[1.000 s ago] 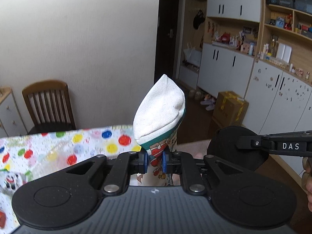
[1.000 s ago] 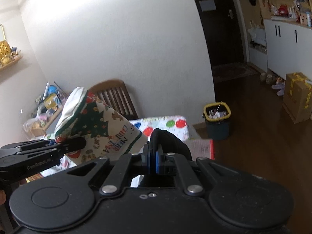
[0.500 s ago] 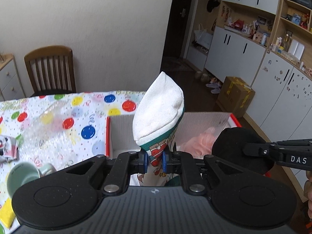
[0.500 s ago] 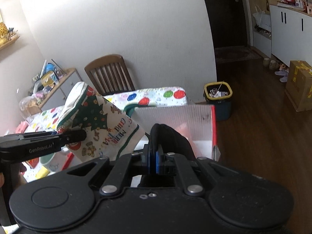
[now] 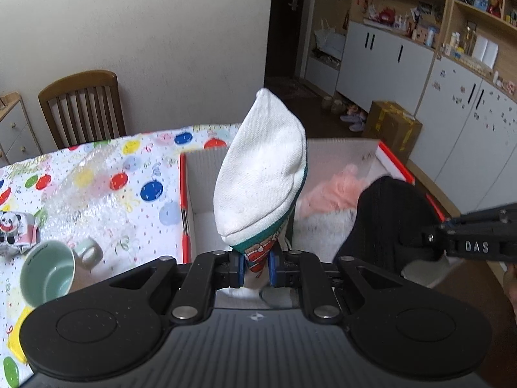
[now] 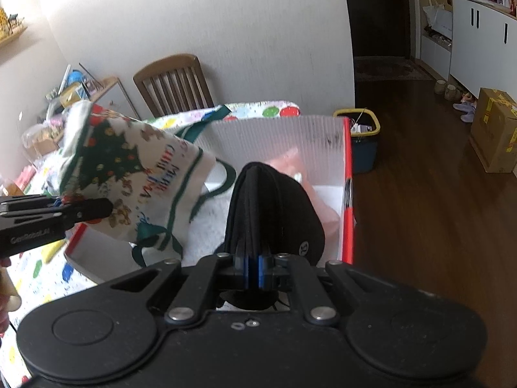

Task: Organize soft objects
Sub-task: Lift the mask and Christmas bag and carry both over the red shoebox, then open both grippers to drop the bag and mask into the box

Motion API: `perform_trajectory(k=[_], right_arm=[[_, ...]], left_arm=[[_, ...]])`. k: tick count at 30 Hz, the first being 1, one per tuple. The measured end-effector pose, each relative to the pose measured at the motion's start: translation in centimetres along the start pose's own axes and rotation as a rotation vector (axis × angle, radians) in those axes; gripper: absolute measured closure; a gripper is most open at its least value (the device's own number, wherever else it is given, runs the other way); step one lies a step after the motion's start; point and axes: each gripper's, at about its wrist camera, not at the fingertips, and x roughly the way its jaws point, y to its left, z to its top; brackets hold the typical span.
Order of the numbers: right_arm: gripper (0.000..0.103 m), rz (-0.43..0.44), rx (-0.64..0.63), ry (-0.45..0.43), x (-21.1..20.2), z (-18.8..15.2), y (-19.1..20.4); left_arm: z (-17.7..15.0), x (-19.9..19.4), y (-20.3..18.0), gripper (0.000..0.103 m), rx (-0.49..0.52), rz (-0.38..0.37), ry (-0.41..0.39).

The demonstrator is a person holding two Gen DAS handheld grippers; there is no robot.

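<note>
My left gripper [image 5: 255,266] is shut on a white Christmas cloth bag [image 5: 261,177] with green trim and holds it above a red-edged white box [image 5: 183,194]. The bag also shows in the right wrist view [image 6: 129,174], with the left gripper [image 6: 103,208] clamped on it. My right gripper [image 6: 253,271] is shut on a black fabric item [image 6: 274,213] above the same box [image 6: 349,200]. The black item shows in the left wrist view [image 5: 387,220]. A pink soft item [image 5: 336,187] lies inside the box.
The table has a dotted cloth [image 5: 97,174]. A green mug [image 5: 48,274], a panda item [image 5: 13,226] and bubble wrap [image 5: 80,203] lie left of the box. A wooden chair [image 5: 84,106] stands behind. A bin [image 6: 362,142] sits on the floor beyond the box.
Both grippers have tilted down and moved over the box with their items still held. The box and the table now fill more of both views.
</note>
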Motion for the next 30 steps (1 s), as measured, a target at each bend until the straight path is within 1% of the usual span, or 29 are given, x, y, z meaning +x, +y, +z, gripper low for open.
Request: perform_trajectory(k=[7, 9, 11, 13, 14, 18, 20, 21, 22, 24, 25, 26, 27, 30], right_arm=[[0.098, -0.027, -0.024, 0.015, 0.3, -0.3, 0.3], [0.097, -0.042, -0.027, 0.019, 0.2, -0.3, 0.3], [0.096, -0.047, -0.024, 0.023, 0.3, -0.4, 0.3], [0.09, -0.05, -0.023, 0.026, 0.1, -0.5, 0.1], [0.089, -0.054, -0.024, 0.024, 0.0, -0.6, 0.1], [0.082, -0.056, -0.03, 0.018, -0.4, -0.6, 0.1], [0.075, -0.057, -0.041, 0.007, -0.7, -0.6, 0.2], [0.066, -0.063, -0.045, -0.001, -0.9, -0.7, 0.3], [0.058, -0.066, -0.049, -0.009, -1.1, -0.7, 0.4], [0.053, -0.064, -0.057, -0.023, -1.6, -0.7, 0.6], [0.052, -0.066, -0.062, -0.028, -1.9, -0.7, 0.7], [0.051, -0.067, -0.067, -0.034, -2.1, -0.7, 0.9], [0.049, -0.066, -0.075, -0.041, -2.4, -0.7, 1.0], [0.043, -0.058, -0.088, -0.062, -3.3, -0.7, 1.6]], left_arm=[[-1.2, 0.4, -0.1, 0.09, 0.016, -0.017, 0.08], [-1.3, 0.3, -0.1, 0.09, 0.018, -0.011, 0.087], [-1.4, 0.1, -0.1, 0.087, 0.013, -0.009, 0.089], [-1.5, -0.1, 0.1, 0.084, 0.003, -0.01, 0.091], [-1.6, -0.2, 0.1, 0.082, -0.002, -0.014, 0.093], [-1.8, -0.7, 0.3, 0.079, -0.004, -0.032, 0.087], [-2.0, -1.0, 0.2, 0.077, 0.003, -0.037, 0.085], [-2.1, -1.2, 0.2, 0.076, 0.006, -0.04, 0.084], [-2.2, -1.3, 0.2, 0.073, 0.006, -0.044, 0.084], [-2.4, -1.7, 0.2, 0.063, 0.003, -0.053, 0.081], [-2.5, -1.9, 0.3, 0.043, 0.004, -0.057, 0.074], [-2.6, -2.2, 0.3, 0.029, 0.005, -0.06, 0.067], [-2.7, -2.5, 0.4, 0.028, 0.006, -0.06, 0.055], [-2.9, -3.5, 0.3, 0.028, 0.026, -0.069, 0.01]])
